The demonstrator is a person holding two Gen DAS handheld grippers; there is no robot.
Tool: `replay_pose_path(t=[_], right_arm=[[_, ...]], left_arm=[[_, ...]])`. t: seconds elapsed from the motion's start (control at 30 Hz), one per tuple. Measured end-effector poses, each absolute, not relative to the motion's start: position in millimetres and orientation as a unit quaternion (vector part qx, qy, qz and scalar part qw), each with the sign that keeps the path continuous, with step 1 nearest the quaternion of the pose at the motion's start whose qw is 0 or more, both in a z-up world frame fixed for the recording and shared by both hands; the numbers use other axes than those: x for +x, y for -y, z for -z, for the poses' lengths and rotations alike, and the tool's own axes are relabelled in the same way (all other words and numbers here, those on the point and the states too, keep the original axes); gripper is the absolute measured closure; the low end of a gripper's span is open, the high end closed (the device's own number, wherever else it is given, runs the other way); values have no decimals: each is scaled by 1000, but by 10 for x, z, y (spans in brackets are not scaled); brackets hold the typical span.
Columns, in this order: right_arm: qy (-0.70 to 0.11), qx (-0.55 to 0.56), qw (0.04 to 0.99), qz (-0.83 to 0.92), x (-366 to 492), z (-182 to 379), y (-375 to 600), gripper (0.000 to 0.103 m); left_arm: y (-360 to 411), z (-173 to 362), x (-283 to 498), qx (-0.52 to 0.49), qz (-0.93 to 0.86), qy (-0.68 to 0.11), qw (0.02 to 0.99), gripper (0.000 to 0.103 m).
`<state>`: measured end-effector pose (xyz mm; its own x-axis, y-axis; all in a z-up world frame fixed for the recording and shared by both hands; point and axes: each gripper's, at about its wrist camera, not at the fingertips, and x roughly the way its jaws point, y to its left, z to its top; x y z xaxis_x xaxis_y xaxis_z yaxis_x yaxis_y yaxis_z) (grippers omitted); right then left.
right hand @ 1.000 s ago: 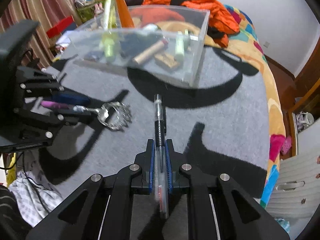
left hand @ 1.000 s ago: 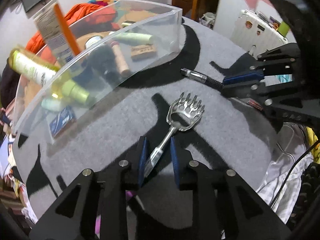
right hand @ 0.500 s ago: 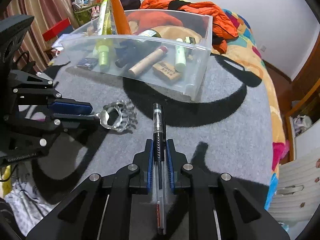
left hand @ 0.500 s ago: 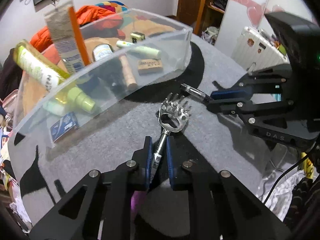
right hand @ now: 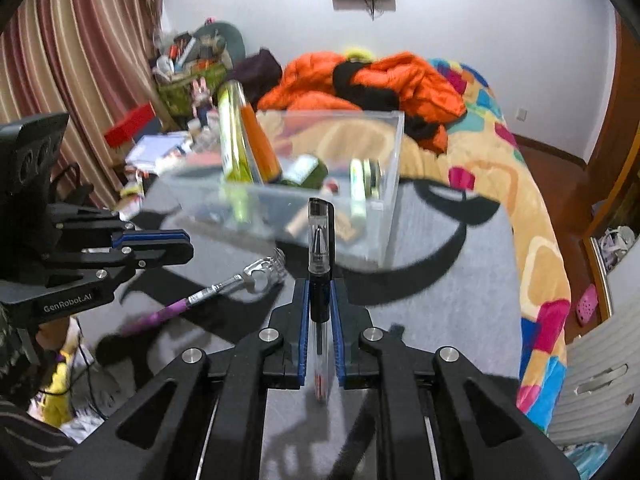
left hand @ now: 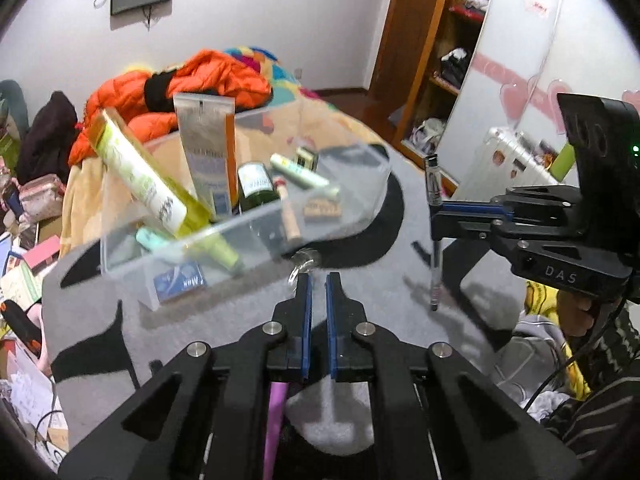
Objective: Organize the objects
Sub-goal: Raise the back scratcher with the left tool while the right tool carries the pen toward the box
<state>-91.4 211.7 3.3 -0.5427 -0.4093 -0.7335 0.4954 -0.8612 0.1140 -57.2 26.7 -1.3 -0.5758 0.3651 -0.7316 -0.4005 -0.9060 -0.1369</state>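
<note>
Clear plastic bin (right hand: 390, 200) of tubes and bottles — orange jacket (right hand: 384, 80) behind

Each camera sits just behind its own tool and looks forward and downward along the two black fingers. The left view faces the clear plastic storage box (left hand: 240, 224) from its long side; the right view sees this box (right hand: 384, 208) from another side. Both share the box and the grey patterned bed cover (left hand: 376, 280), and each view shows the other tool at its edge.
</note>
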Motion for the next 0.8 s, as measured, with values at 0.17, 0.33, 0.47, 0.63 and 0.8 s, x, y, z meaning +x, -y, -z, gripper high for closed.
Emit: replay_pose_path(t=[0.17,0.33,0.47,0.63,0.8], right_arm=[[-61,390,260,881,-885,-85,-2062,94],[-50,394,255,882,-902,-64,-2105,94],[-34,383,254,887,-930,-141,-2162,94],[-28,365,255,895,-924,-269,-2182,94],[-14,349,258,901,-917,-374,-2201,94]], left_arm=[[-281,165,-603,-433,-876,-49,208,91],[-302,602,-739,-496,-842,-67,199,83],[-407,800,-804,-502,-838,-94,193,83],[-536,816,-831,-491,-839,-114,206,93],[-578,776,-753,-478,-846,-121,202,94]])
